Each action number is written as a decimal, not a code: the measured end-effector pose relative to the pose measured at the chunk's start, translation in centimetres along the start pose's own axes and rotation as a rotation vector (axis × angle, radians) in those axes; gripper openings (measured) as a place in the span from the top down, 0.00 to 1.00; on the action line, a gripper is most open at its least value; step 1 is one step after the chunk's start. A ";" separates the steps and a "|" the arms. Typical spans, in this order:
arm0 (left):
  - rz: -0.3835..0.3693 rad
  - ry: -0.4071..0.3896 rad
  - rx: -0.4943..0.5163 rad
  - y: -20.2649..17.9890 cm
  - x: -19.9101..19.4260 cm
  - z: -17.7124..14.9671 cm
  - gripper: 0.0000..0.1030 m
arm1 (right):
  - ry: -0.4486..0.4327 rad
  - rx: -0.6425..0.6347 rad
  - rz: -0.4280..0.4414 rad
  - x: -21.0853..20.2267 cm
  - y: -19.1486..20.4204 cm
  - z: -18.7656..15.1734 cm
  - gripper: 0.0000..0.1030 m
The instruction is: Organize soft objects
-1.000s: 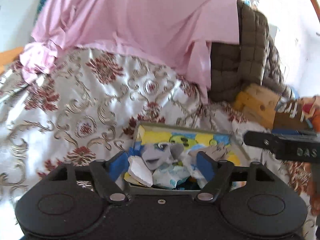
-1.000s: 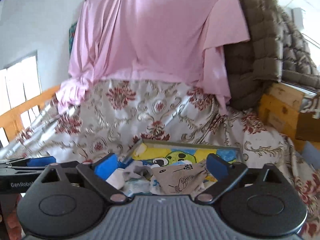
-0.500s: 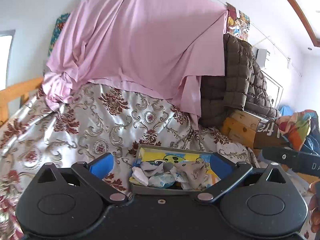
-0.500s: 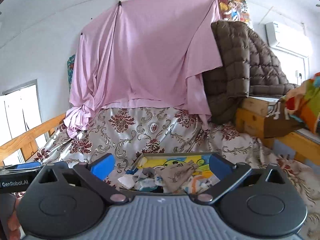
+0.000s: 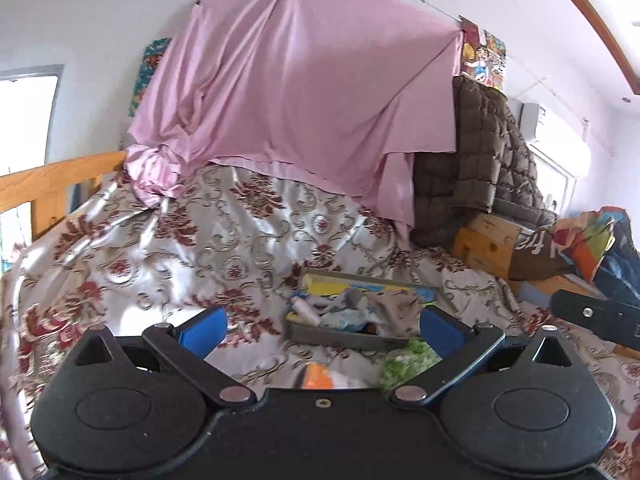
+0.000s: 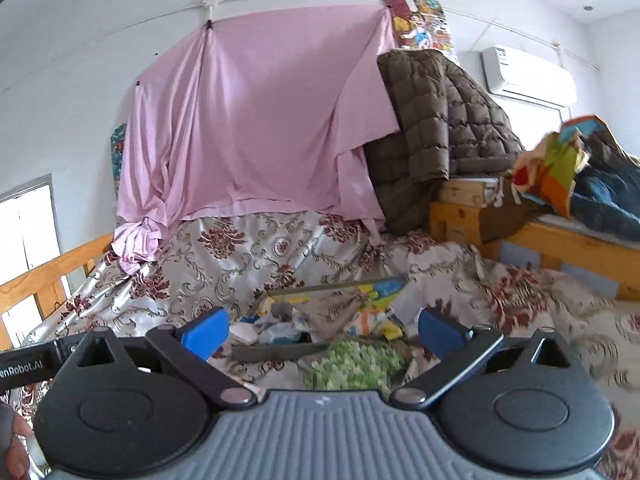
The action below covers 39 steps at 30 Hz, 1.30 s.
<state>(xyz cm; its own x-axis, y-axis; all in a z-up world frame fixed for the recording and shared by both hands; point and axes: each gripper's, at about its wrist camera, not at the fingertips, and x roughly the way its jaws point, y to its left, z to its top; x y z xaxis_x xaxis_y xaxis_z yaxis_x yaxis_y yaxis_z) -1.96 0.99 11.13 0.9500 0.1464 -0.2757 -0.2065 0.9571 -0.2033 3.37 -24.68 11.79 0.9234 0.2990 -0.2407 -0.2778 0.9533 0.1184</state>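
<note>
Soft items (image 5: 352, 310) are sitting in the tray (image 5: 340, 336) (on the bedspread (image 5: 240, 240)), ahead of both grippers; left gripper (image 5: 322, 326) and right gripper (image 6: 322, 330) are hanging wide open, gripping nothing.

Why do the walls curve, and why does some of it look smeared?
Both views use fisheye lenses, so straight lines bow near the edges. In the left wrist view the orange item near the gripper is motion-blurred; in the right wrist view the bedspread smears at right. Daylight blows out the window.
</note>
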 end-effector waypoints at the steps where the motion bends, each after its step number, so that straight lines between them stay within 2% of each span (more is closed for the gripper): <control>1: 0.012 0.000 -0.004 0.2 -0.2 -0.3 0.01 | 0.005 0.001 -0.006 -0.2 0.0 -0.6 0.00; 6: 0.059 0.001 -0.028 0.9 -1.5 -2.6 0.01 | 0.041 0.002 -0.029 -0.9 0.3 -3.3 0.00; 9: 0.073 0.030 -0.034 0.9 -1.9 -4.1 0.01 | 0.061 -0.003 -0.032 -1.4 0.6 -4.7 0.00; 17: 0.073 0.070 0.008 0.6 -2.4 -6.4 0.01 | 0.091 -0.027 -0.045 -1.7 1.0 -6.7 0.00; 27: 0.077 0.085 0.037 0.0 -2.7 -7.4 0.01 | 0.117 0.012 -0.056 -1.7 -0.2 -8.4 0.00; 39: 0.093 0.100 0.039 0.0 -2.7 -7.9 0.01 | 0.117 0.013 -0.057 -1.8 -0.4 -8.9 0.00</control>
<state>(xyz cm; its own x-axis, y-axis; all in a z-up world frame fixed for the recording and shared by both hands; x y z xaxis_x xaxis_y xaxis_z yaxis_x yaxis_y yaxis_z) -6.36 -1.35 4.45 0.8989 0.2108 -0.3842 -0.2811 0.9500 -0.1363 -0.59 -25.22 3.59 0.9003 0.2481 -0.3578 -0.2216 0.9685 0.1138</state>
